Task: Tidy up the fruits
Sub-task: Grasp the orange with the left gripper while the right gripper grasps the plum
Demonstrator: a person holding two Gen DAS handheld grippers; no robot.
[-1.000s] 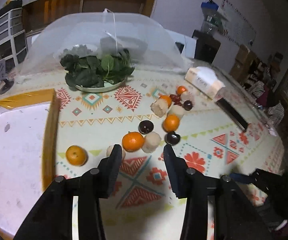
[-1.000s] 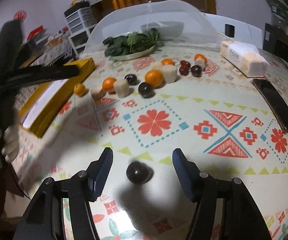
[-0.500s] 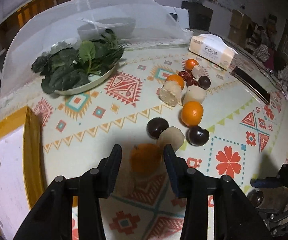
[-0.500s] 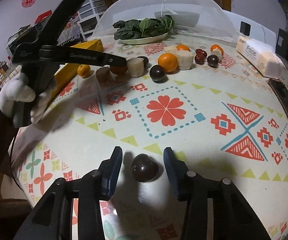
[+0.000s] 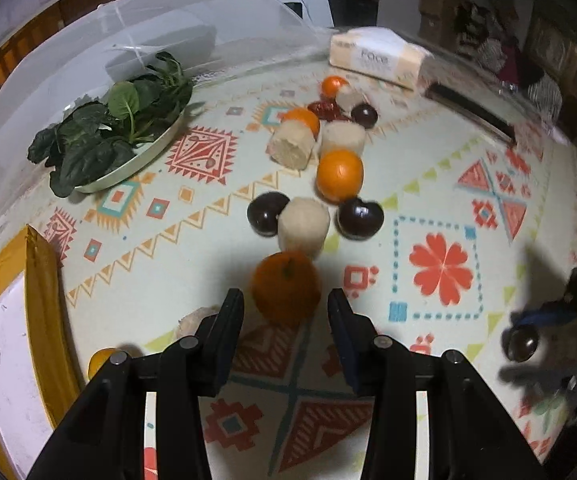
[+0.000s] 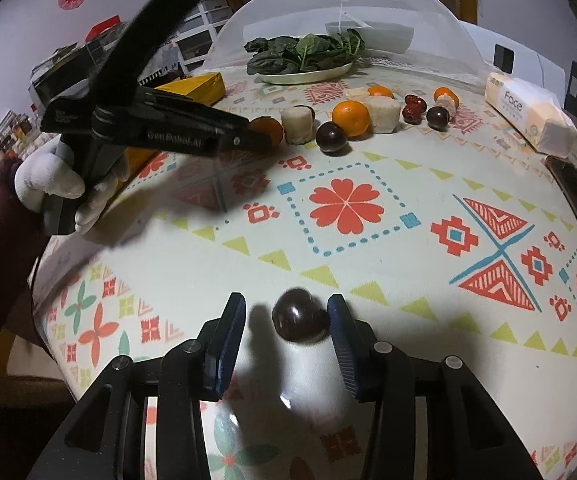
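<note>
Right gripper (image 6: 286,320), jaws just closing around dark plum (image 6: 300,315) near table edge: right pad touches, left pad clear. Left gripper (image 5: 286,312) spread, straddling tangerine (image 5: 286,290) beside fruit cluster. We judge pick step underway; next, finish both squeezes before lifting.

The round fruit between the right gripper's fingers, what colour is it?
Dark, glossy brown-purple fruit, seen best in the right wrist view.

— From where is the bench (image 5: 176,216) viewed?
— It is viewed steeply downward, close, from each hand-held gripper.
— What is shared by both views?
— The fruit row and the plate of greens (image 6: 306,54) are shared; the left view's right edge is blurred, perhaps by motion.
</note>
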